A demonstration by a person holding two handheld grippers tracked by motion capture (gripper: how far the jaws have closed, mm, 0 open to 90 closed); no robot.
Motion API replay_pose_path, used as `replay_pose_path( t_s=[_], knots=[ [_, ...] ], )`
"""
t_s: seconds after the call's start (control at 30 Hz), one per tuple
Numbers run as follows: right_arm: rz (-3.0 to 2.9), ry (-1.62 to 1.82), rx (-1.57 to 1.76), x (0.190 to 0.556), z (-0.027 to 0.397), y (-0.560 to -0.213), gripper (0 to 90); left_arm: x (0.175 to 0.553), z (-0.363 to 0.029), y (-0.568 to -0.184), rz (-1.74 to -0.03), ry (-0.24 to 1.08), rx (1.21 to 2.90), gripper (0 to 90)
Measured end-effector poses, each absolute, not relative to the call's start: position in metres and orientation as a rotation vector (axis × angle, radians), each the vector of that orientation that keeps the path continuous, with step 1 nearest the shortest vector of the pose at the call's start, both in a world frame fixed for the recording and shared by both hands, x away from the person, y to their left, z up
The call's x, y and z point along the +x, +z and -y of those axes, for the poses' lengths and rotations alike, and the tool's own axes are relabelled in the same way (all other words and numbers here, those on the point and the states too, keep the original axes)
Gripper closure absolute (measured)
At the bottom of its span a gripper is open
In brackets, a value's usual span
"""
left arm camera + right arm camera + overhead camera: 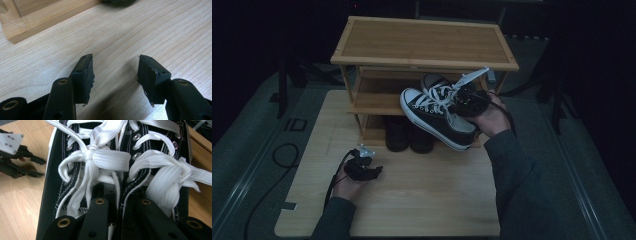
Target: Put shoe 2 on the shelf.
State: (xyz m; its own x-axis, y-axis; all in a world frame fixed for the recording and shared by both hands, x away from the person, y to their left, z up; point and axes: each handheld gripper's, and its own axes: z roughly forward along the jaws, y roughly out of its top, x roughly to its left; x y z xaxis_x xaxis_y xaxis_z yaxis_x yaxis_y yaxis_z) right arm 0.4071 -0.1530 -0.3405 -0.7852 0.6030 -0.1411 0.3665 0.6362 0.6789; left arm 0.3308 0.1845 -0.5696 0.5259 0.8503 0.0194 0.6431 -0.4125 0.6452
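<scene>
A pair of black canvas sneakers [437, 117] with white laces hangs in the air in front of the middle shelf of a bamboo shoe rack [422, 42]. My right gripper [467, 100] is shut on the pair. In the right gripper view its jaws [122, 202] reach into the two shoes [65, 170] and pinch their inner sides together under the laces. My left gripper [374, 172] rests low over the wooden table [412, 200] at the front left. It is open [115, 67] with only bare wood between the pads.
Two dark boots [407, 135] stand on the rack's lowest level behind the sneakers' toes. The rack's foot [37, 20] lies just ahead of my left gripper. A black cable [287, 155] loops on the floor to the left of the table.
</scene>
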Motion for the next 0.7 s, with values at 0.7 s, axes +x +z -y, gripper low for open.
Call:
replay_pose_path(
  t_s=[0.7],
  knots=[
    [-2.199, 0.911, 1.045, 0.409, 0.127, -0.351, 84.3, 0.331, -0.184, -0.569, -1.207, 0.467, 2.19, 47.0]
  ],
)
